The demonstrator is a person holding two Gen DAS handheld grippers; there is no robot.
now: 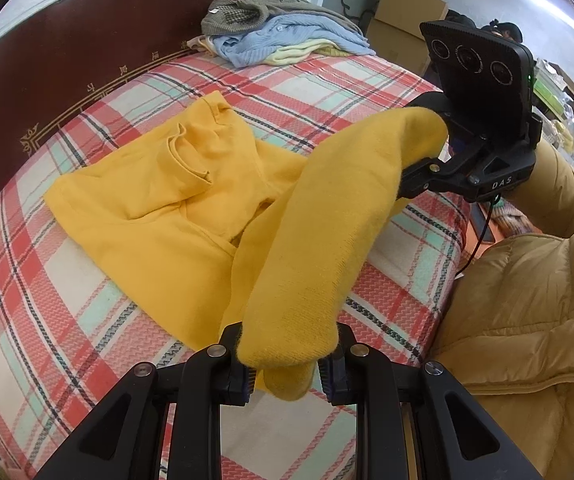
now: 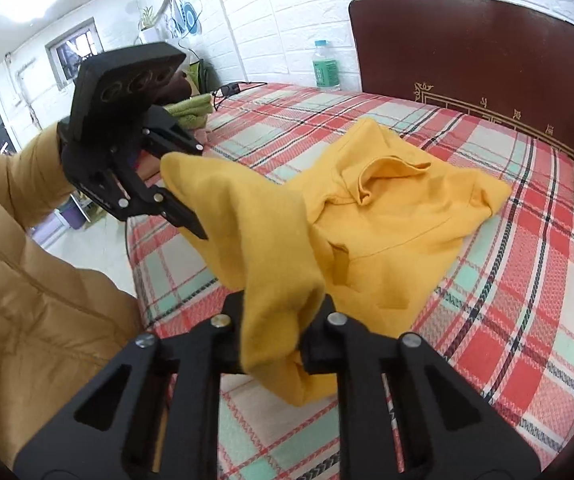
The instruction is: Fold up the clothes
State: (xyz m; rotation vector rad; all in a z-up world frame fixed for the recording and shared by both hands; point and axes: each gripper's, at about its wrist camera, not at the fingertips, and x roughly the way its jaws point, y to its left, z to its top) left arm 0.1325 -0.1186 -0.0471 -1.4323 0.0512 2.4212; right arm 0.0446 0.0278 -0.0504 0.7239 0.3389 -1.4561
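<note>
While both grippers clamp it, yellow sweater on plaid bed

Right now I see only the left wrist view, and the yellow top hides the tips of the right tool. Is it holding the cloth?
Observer: Yes. The right tool is shut on a fold of the yellow top.
Operator: Is anything standing near the headboard, outside my view?
Observer: A water bottle with a green label stands upright beside the headboard, by the wall.
Operator: Anything else there?
Observer: A green towel lies at the bed's far corner.
</note>
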